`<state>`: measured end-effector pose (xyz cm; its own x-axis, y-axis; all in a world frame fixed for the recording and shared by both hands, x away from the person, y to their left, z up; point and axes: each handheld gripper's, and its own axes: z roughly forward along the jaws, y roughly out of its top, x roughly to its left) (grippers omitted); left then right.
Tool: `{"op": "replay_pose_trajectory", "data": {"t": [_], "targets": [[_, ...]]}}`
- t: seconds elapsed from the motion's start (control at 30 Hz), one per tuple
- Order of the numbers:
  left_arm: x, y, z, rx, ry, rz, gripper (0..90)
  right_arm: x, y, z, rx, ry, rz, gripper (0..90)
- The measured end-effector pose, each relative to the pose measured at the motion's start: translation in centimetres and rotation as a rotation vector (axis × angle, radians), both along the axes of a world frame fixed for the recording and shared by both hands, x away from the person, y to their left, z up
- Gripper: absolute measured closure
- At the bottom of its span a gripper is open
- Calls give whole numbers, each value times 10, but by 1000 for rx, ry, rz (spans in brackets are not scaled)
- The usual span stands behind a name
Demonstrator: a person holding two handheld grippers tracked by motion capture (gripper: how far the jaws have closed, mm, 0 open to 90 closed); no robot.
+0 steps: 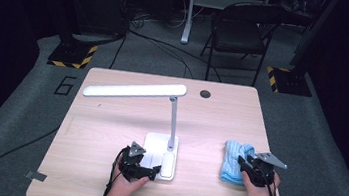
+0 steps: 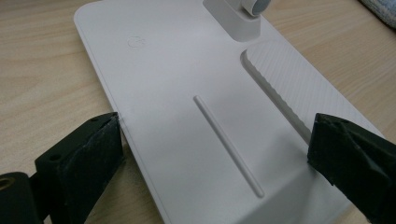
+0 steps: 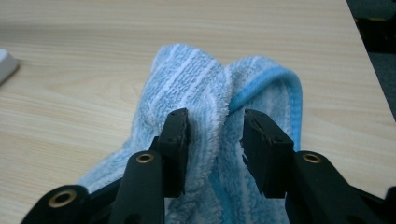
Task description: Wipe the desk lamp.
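The work looks to be at its start: the lamp is being steadied and the cloth is about to be taken, and no wiping shows yet, as far as I can judge. On the left, the left gripper (image 1: 152, 173) stands with its jaws wide apart, one at each side edge of the lamp base (image 2: 187, 93), so it brackets the base but does not clamp it. The base is a flat white plastic plate with round corners, smooth and matte, with a thin raised line in the middle, a ribbed sunken pad on one side and a small power mark near the far end. From it a thin post rises to the long flat lamp head (image 1: 133, 90). The table (image 1: 107, 135) is pale wood grain. On the right, the cloth (image 3: 201, 93) lies bunched near the table's right edge; it is soft light blue terry with white stripes and a blue hem. The right gripper (image 3: 215, 135) has its jaws apart around a raised fold, not yet closed on it.
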<state>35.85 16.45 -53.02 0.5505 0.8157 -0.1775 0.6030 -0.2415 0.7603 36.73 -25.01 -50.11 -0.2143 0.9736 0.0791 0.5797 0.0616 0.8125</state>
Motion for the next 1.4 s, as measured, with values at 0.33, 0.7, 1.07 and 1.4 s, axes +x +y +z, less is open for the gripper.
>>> {"op": "replay_pose_trajectory", "data": {"t": [0.33,0.7,1.07,1.4], "targets": [[0,1,0,1,1,-9,33,1,0,-3,-68,42,-38,582],[4,11,4,-2,16,-23,148,-14,9,19,-46,-71,-19,532],[3,19,12,11,-23,-18,205,-22,49,26,-38,-114,122,507],[7,31,16,14,-20,-12,329,-24,91,17,-40,-86,251,476]]}}
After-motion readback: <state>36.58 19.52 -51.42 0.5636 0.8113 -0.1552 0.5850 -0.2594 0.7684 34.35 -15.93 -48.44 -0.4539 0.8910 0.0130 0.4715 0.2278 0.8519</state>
